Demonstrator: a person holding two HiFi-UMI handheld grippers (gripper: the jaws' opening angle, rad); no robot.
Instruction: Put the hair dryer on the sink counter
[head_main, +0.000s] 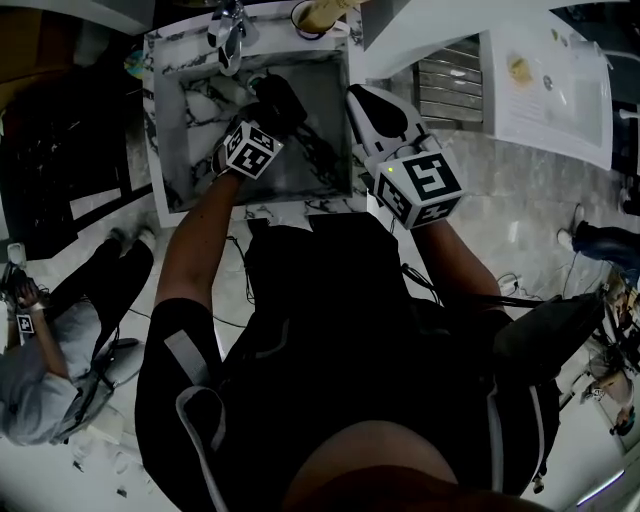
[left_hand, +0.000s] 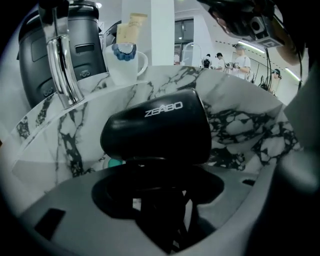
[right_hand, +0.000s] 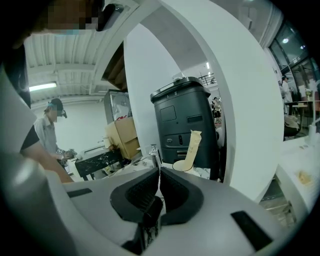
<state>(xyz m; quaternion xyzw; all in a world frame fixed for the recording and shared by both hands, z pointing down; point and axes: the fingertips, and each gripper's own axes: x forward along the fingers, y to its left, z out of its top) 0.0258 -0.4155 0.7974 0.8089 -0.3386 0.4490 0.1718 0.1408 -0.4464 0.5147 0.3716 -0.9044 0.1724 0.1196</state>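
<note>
**Hair dryer down in the basin, jaws not yet biting**

In the head view, the hair dryer (head_main: 280, 100) lies down in the marble sink basin (head_main: 200, 160), close under the faucet (head_main: 228, 35). The left gripper (head_main: 262, 122) is right at it, and the right gripper (head_main: 364, 100) hangs over the basin's right edge. A white mug (head_main: 318, 18) stands on the counter (head_main: 300, 207) at the back. A careless lift could clip it or the faucet.

In the left gripper view the jaws stand spread wide, with the hair dryer's handle between them and its barrel just above. Light shows on either side of the handle, so I'd say the pads aren't pressing. Dark strands that look like its cord hang there too. If the jaws close on those, the grip would be poor, and the heavy barrel could swing the hair dryer out and back into the basin.

In the right gripper view its pads are pressed together on nothing and point past the sink. It's no help if the hair dryer slips.
</note>
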